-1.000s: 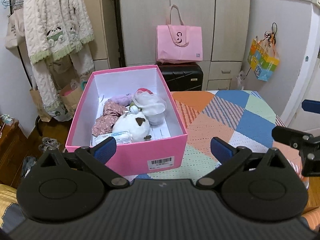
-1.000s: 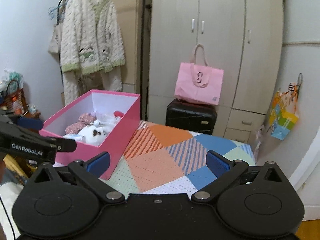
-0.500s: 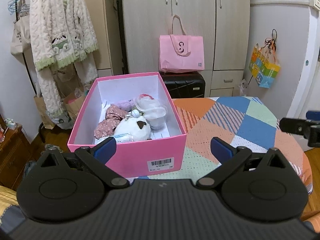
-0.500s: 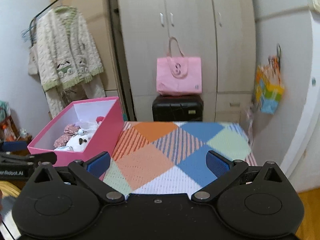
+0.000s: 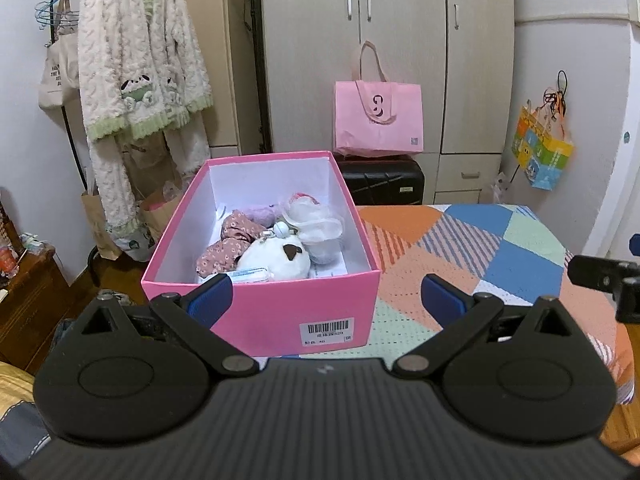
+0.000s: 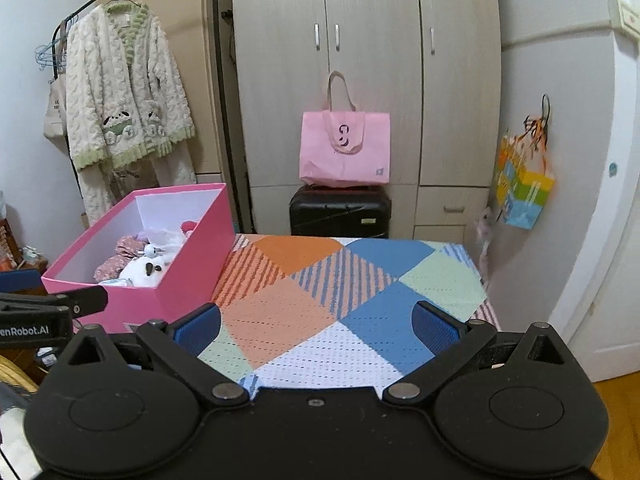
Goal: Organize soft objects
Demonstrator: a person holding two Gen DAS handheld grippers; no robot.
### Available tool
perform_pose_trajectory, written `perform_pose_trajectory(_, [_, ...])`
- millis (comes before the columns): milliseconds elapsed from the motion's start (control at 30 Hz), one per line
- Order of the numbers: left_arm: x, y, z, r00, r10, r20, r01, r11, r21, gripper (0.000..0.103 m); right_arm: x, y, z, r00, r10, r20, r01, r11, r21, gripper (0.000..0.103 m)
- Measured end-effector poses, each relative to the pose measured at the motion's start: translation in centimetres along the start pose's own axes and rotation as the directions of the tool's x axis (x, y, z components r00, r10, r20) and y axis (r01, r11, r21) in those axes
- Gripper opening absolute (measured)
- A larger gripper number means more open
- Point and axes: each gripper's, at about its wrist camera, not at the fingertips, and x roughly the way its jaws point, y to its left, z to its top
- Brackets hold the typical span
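A pink box [image 5: 260,312] stands on the left part of the patchwork cloth [image 5: 472,248]. It holds several soft things: a white plush [image 5: 276,258], a floral cloth [image 5: 224,250], a purple plush [image 5: 260,213] and a white bundle in clear wrap [image 5: 316,220]. My left gripper [image 5: 326,294] is open and empty, in front of the box's near wall. My right gripper [image 6: 316,326] is open and empty above the cloth [image 6: 320,292], to the right of the box [image 6: 184,276]. The white plush [image 6: 144,268] also shows in the right wrist view.
A black suitcase [image 5: 382,182] with a pink tote bag [image 5: 378,118] on it stands behind the table, against a wardrobe [image 5: 384,48]. A fluffy cream cardigan [image 5: 138,76] hangs on a rack at the left. A colourful bag [image 5: 542,156] hangs on the right wall.
Both grippers have drawn back and up from the table. The box looks smaller and farther in both views. Both grippers stay open and empty.
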Motion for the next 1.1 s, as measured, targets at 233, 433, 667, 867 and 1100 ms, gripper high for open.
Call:
perform_pose_trajectory(233, [0.1,0.4,-0.4,1.0,0.017,0.017,-0.016,0.999,-0.044,0.102,-0.2,0.6,0.0,0.998,-0.055,0.008,0.055,0.998,-0.012,0.103])
perform_pose_trajectory(433, [0.3,0.6,-0.4,1.0,0.012,0.015,-0.012,0.999,-0.04,0.102,-0.2,1.1,-0.1,0.996,-0.086,0.014,0.086,0.996,-0.028,0.103])
perform_pose_trajectory(667, [0.4,0.4,-0.5,1.0,0.01,0.005,-0.01,1.0,-0.025,0.102,0.0,1.2,0.0,0.996,-0.09,0.009,0.091,0.995,-0.032,0.103])
perform_pose_trajectory(867, [0.5,0.4,-0.5,1.0,0.006,0.0,-0.006,1.0,-0.03,0.102,0.1,1.4,-0.1,0.995,-0.103,0.008,0.103,0.994,-0.033,0.103])
perform_pose_trajectory(1100, [0.4,0.5,-0.5,1.0,0.01,0.001,-0.01,1.0,-0.029,0.103,0.2,1.6,0.0,0.994,-0.107,0.009,0.107,0.994,-0.034,0.103])
